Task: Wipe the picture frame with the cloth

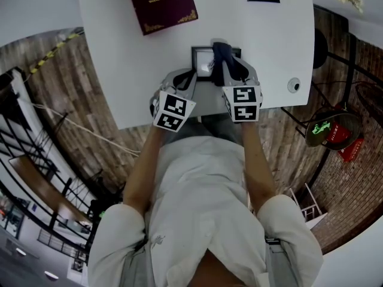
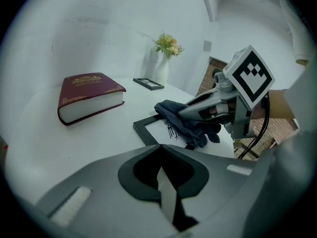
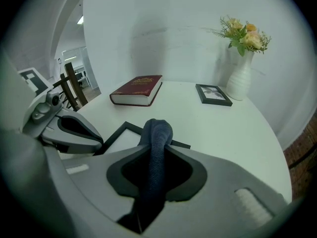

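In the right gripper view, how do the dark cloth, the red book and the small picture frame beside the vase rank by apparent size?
1. dark blue cloth: largest, but it is nearest the camera, so this rank is unsure.
2. red book: clearly bigger than the frame.
3. small picture frame: smallest.

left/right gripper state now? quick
Left gripper: closed, empty.
Right gripper: closed on the dark cloth, which lies on the picture frame.
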A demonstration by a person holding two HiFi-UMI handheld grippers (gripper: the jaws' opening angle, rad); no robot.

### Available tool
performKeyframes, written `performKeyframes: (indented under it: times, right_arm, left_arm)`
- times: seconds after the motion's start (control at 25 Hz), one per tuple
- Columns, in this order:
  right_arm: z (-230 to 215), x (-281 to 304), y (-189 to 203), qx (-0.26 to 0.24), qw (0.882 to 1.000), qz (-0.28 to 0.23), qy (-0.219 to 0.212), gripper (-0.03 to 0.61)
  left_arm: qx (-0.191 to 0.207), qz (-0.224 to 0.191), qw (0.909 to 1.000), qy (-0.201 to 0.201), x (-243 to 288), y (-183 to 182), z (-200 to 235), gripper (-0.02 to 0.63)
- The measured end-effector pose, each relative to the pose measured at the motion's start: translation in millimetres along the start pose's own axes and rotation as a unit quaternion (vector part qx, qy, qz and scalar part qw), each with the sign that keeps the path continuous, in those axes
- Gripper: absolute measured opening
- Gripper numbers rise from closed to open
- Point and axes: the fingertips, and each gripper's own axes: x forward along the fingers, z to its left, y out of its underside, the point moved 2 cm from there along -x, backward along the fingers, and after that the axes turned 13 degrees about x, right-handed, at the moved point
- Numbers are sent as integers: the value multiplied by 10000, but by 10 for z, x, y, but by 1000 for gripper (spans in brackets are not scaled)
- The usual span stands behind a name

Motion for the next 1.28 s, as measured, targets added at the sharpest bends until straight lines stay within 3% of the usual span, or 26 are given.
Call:
performKeyframes:
  times: [0.28, 0.8, 1.28]
  right_arm:
    - [-95, -106, -20, -14, 9999, -94, 126, 63]
    - [-662, -372, 100, 239, 9966, -53, 784, 63]
    - [-132, -683, -157, 106, 9981, -503, 343, 63]
  left_arm:
    - [14, -3, 10000, -17, 3, -6, -2, 20]
    - [43, -16, 10000, -8, 6, 5, 7, 20]
    - [51, -40, 10000, 31, 1, -1, 8, 20]
